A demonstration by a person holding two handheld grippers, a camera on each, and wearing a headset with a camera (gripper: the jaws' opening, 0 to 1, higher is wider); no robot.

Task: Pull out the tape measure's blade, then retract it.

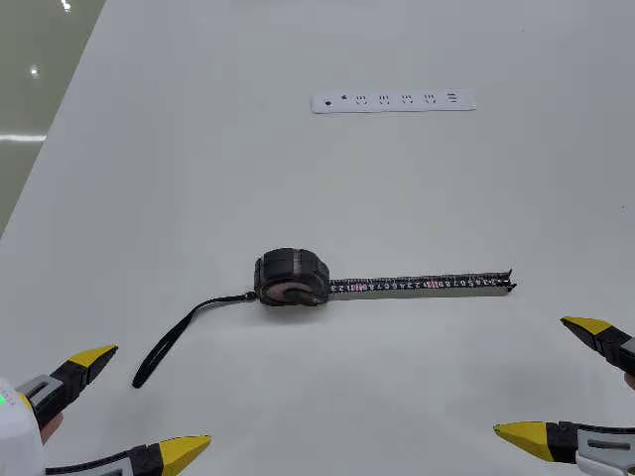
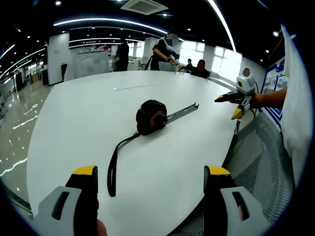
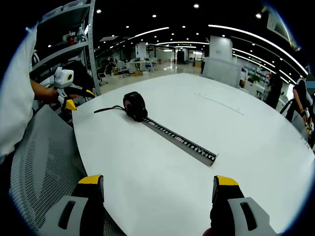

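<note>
Off tape measure (image 1: 291, 278), jaws wide apart

I'm looking down at the bench (image 1: 298, 188), and the tape (image 1: 291, 278) is lying about midway between its near and far edges. The blade (image 1: 422, 285) is running out of it to the right, flat on the bench. The strap (image 1: 177, 339) is trailing left and toward the near edge. Behind the tape, well apart toward the far edge, the power strip (image 1: 393, 101) is lying. I'm holding the left gripper (image 1: 156, 395) near the strap's end and the right gripper (image 1: 533, 375) before the blade's tip, both apart from the tape.
</note>
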